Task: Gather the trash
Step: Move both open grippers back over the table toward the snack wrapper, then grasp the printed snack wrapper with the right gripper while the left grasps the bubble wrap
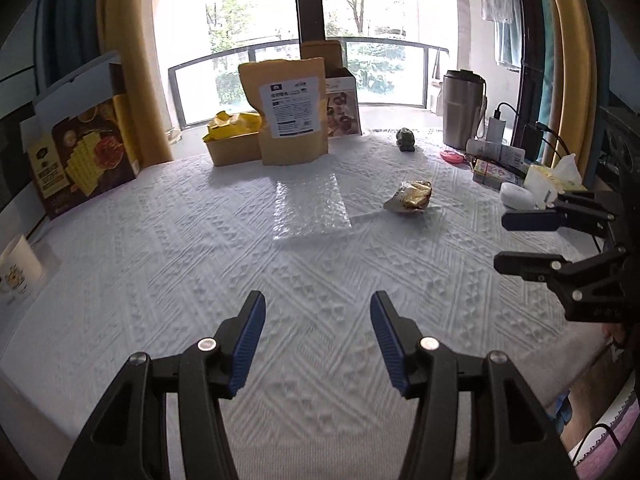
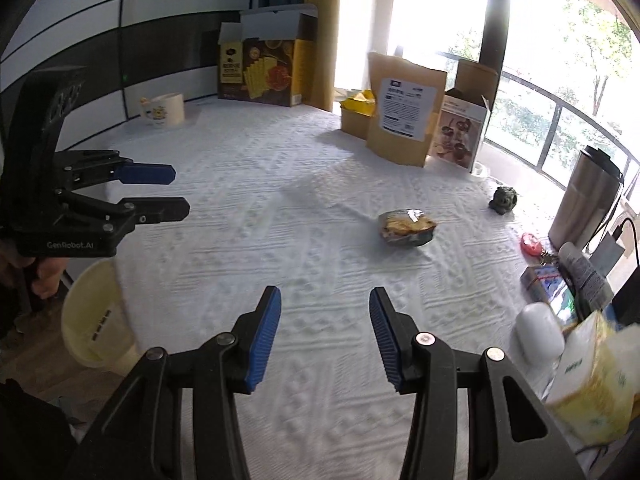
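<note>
Both empty, jaws parted, the left hand-held gripper (image 1: 318, 336) and right hand-held gripper (image 2: 325, 334) hover over the tabletop (image 1: 200, 264), where a crumpled wrapper (image 2: 407, 227) lies mid-cloth and clear film (image 1: 310, 208), nearly invisible, risks being overlooked or slipping.

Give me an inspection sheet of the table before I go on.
Surface: white cloth, bare in front.
Job's things: crumpled wrapper and clear plastic sheet mid-table; pale bin at the near edge.
Clutter: boxes, brown pouch, mug, figurine, flask, tissues.
Grippers: left claw open, empty; right claw open, empty.
Cables: black leads by the flask.
Surroundings: window, balcony rail, curtains.
</note>
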Demonstrator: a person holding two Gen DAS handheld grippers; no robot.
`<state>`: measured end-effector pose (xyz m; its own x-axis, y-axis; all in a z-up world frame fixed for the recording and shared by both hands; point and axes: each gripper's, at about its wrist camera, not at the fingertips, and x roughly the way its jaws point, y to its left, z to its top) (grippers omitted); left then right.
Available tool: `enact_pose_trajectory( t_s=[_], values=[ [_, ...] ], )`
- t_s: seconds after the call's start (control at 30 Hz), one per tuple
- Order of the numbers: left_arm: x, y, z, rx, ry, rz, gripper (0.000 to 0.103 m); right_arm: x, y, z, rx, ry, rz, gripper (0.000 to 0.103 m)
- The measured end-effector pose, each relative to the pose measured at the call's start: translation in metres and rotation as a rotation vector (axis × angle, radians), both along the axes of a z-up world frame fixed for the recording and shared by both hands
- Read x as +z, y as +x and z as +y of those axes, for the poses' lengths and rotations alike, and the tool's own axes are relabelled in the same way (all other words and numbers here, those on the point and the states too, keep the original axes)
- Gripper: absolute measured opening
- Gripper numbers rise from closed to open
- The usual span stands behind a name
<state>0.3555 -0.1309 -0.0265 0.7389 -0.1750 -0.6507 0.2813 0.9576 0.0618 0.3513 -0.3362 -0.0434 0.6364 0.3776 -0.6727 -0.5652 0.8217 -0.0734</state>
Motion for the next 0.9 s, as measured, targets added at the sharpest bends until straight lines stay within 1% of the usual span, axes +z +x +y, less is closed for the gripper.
enact_pose_trajectory(
  t_s=[0.17,0.23,0.33,0.43,0.5,0.6,0.8,0.9],
  values=[
    [-0.005,0.039,-0.004,-0.006,-0.011,0.038,0.056,-0.003,0.032,-0.001,-0.020,-0.035,-0.002,0.044],
    [-0.004,0.054,-0.007,-0.004,0.008,0.029,0.057,-0.006,0.047,-0.003,-0.029,-0.041,0.011,0.044],
    [-0.002,0.072,-0.009,-0.012,0.013,0.010,0.059,-0.009,0.069,-0.008,-0.049,-0.028,0.036,0.044],
    [-0.003,0.095,-0.013,-0.032,0.004,0.038,0.060,-0.011,0.086,-0.011,-0.072,-0.019,0.050,0.044],
    [-0.004,0.110,-0.016,-0.035,0.013,0.047,0.060,-0.011,0.098,-0.013,-0.088,-0.008,0.062,0.044],
    [-0.006,0.130,-0.021,-0.035,0.041,0.046,0.061,-0.012,0.111,-0.013,-0.095,0.015,0.083,0.044],
    [-0.018,0.158,-0.024,-0.043,0.042,0.070,0.061,-0.017,0.131,-0.004,-0.089,0.006,0.112,0.044],
    [-0.028,0.169,-0.025,-0.047,0.040,0.097,0.061,-0.018,0.139,0.002,-0.073,0.006,0.113,0.049]
  ],
)
